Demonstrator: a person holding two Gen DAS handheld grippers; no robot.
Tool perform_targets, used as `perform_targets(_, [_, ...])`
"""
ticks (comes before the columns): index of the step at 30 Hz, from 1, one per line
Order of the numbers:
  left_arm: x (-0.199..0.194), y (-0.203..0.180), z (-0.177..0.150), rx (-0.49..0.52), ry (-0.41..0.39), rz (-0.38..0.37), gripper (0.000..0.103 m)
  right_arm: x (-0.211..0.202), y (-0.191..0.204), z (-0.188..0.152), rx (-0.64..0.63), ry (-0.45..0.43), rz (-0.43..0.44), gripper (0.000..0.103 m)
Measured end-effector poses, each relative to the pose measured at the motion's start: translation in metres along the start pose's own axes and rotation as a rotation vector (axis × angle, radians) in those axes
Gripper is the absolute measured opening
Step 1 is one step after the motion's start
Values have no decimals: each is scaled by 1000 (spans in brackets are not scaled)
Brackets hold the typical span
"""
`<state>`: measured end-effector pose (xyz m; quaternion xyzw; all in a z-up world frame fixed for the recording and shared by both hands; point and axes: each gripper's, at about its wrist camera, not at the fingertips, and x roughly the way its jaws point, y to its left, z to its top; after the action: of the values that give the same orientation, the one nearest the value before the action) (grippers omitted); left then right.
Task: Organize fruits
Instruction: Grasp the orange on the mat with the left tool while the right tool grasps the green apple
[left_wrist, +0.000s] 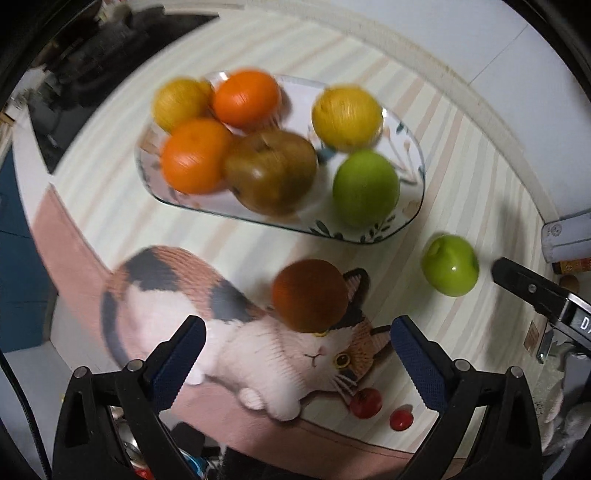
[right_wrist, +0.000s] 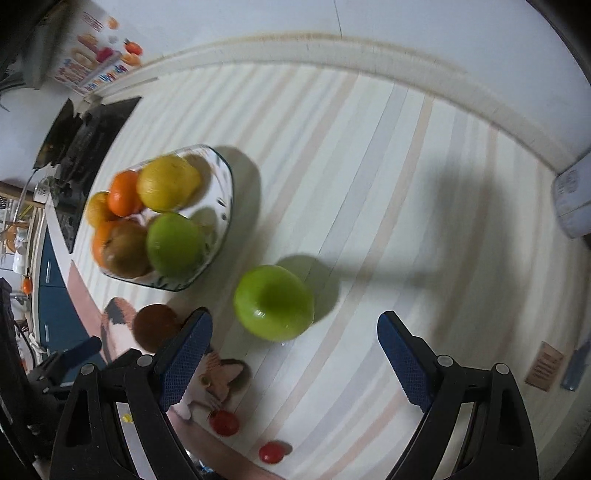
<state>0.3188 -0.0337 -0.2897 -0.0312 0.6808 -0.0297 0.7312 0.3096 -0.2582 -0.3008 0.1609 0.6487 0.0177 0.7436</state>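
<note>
While two fruits remain loose on the striped tablecloth (right_wrist: 369, 184), the step in hand is judged to be their collection into the glass plate (left_wrist: 413, 206). A green apple (right_wrist: 273, 302) lies on the cloth just ahead of the right gripper (right_wrist: 295, 354), whose jaws are spread wide with nothing between them; it rests dimple-up, near the plate's corner but apart from it. A brown round fruit (left_wrist: 310, 295), its kind not to be told through the blur, sits on the printed cat (left_wrist: 221, 325) just ahead of the left gripper (left_wrist: 299, 354), whose jaws are likewise wide apart and empty. On the plate are gathered two oranges (left_wrist: 245, 98), two yellow citrus fruits (left_wrist: 347, 118), a brownish pear-like fruit (left_wrist: 271, 171) and a second green apple (left_wrist: 365, 188). For a sound grasp, the loose apple should be straddled so that the pads (right_wrist: 184, 362) meet its widest girth from either side, since a glossy round skin is likely to squirt out if pinched high or off-centre. It is best lowered into the bare patch at the plate's near right end rather than dropped, lest the neighbours be knocked and rolled over the shallow rim. Two small red tomatoes (right_wrist: 271, 452) lie at the cloth's near edge and should not be brushed off.
</note>
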Motion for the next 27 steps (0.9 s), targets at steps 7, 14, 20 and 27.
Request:
perform_targets(7, [29, -7, 4, -15, 36, -50, 79, 44, -3, 5, 35, 57, 80, 77])
perform_targets(14, [29, -11, 0, 2, 7, -33, 53, 51, 18, -3, -18, 92, 89, 64])
perform_targets(20, [22, -7, -23, 17, -2, -31, 53, 55, 30, -21, -59, 139, 102, 64])
perform_targets(27, [23, -3, -30, 4, 3, -42, 52, 59, 37, -28, -55, 128, 103, 64])
